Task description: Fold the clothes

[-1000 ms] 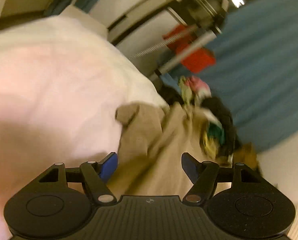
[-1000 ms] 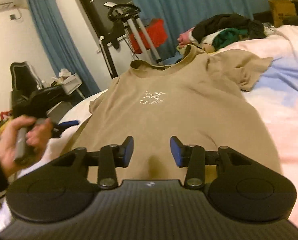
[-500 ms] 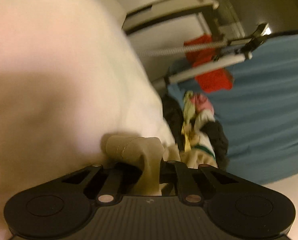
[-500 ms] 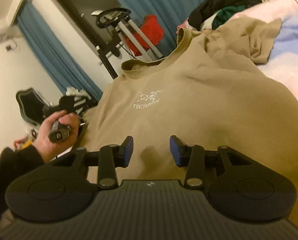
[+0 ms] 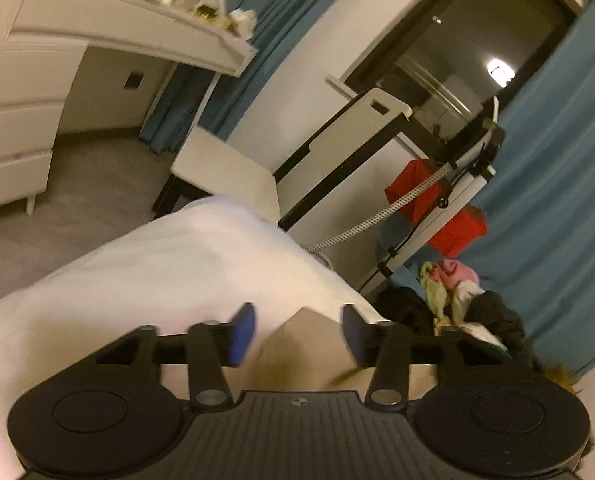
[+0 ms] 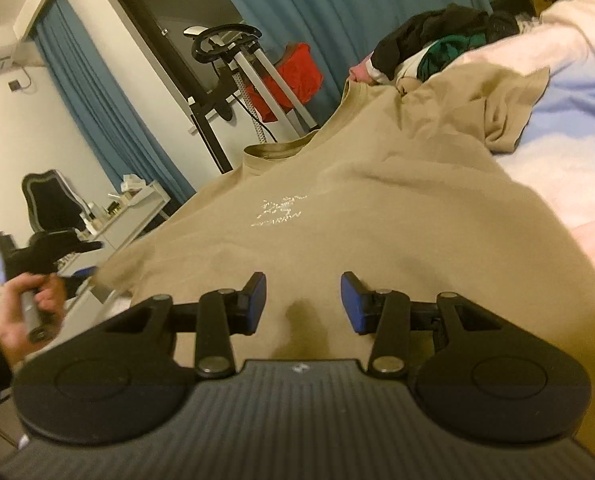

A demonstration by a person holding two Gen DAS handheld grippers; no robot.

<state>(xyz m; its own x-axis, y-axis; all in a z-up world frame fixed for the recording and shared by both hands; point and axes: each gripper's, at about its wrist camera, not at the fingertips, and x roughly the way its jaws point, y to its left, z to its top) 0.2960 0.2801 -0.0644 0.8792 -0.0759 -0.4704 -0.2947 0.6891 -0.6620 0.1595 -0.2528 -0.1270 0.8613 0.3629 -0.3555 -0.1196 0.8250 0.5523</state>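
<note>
Your left gripper [image 5: 297, 330] has let go. Half a second ago its jaws were clamped on a bunched fold of the tan T-shirt [image 6: 337, 208], at the sleeve on that side; now they stand apart with nothing between them, and only a tan edge shows below the gap. The left view has also swung up and back: more floor and the white drawers [image 5: 13, 120] are in frame.

Your right gripper [image 6: 303, 304] has its jaws released as well, hovering low over the shirt's hem end, holding nothing.

The shirt lies chest-up on the bed [image 6: 569, 160], print showing, collar toward the blue curtain [image 6: 357, 4]. The far sleeve [image 6: 509, 108] is crumpled. The near side edge, by your left hand [image 6: 29, 312], looks straighter than before.

Judgement: the release reads as one sleeve or edge adjustment finished. The body of the shirt is spread out, with no fold across it.

The heap of other clothes [image 6: 437, 40] lies beyond the collar.
</note>
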